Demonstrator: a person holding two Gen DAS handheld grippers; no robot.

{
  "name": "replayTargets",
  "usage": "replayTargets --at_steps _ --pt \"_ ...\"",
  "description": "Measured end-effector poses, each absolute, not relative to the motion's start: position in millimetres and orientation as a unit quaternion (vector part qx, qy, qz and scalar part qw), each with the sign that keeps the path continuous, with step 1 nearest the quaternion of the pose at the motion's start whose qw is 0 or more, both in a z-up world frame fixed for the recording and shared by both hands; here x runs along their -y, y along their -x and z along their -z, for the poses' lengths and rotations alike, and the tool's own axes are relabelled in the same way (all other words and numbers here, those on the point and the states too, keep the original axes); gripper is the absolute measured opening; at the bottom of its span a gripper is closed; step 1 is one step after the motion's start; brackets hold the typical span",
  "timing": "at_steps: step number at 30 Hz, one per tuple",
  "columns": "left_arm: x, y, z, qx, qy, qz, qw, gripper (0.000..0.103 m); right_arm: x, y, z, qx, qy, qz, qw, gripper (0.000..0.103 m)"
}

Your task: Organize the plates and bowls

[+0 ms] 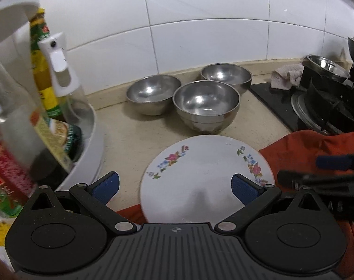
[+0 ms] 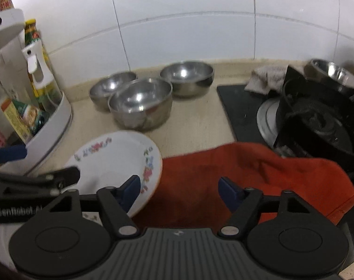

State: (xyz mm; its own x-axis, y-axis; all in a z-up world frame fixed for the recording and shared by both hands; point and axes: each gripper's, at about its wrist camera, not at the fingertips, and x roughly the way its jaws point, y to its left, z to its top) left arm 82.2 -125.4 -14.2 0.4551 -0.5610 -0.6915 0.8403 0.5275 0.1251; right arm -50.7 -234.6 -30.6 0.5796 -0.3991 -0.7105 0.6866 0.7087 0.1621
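Floral plate [image 1: 205,177] sat at the tabletop's [image 1: 130,135] front edge, partly on a red cloth [image 2: 258,170]; stiff, glossy, breakable, best pinched at its rim. Left tool [image 1: 174,186] gaped, straddling it untouched; right tool [image 2: 179,192] half-open, empty.

Three shiny metal bowls [image 1: 206,103]; just in front of them a glossy glazed flowered plate [image 1: 200,175], beside the plate matt red cloth [image 2: 258,170], on smooth beige countertop [image 1: 135,135]
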Motion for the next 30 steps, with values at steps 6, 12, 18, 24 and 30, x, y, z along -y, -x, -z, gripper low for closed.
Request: replayTargets --at_steps 6,12,18,24,30 --pt "140 -99 25 -0.309 -0.242 0.445 0.805 0.103 242 47 40 -0.344 -0.234 0.283 0.864 0.056" --pt "152 -117 39 -0.344 -0.244 0.448 0.789 0.103 247 35 49 -0.351 -0.238 0.251 0.87 0.05" --pt "162 -130 57 -0.374 -0.25 0.465 0.763 0.098 252 27 56 -0.355 -0.252 0.223 0.872 0.039" --pt "164 -134 58 -0.384 -0.235 0.504 0.737 0.096 259 25 56 -0.355 -0.276 0.207 0.869 0.034" --pt "169 -133 62 -0.359 -0.261 0.523 0.728 0.099 258 22 60 -0.356 -0.296 0.185 0.867 0.027"
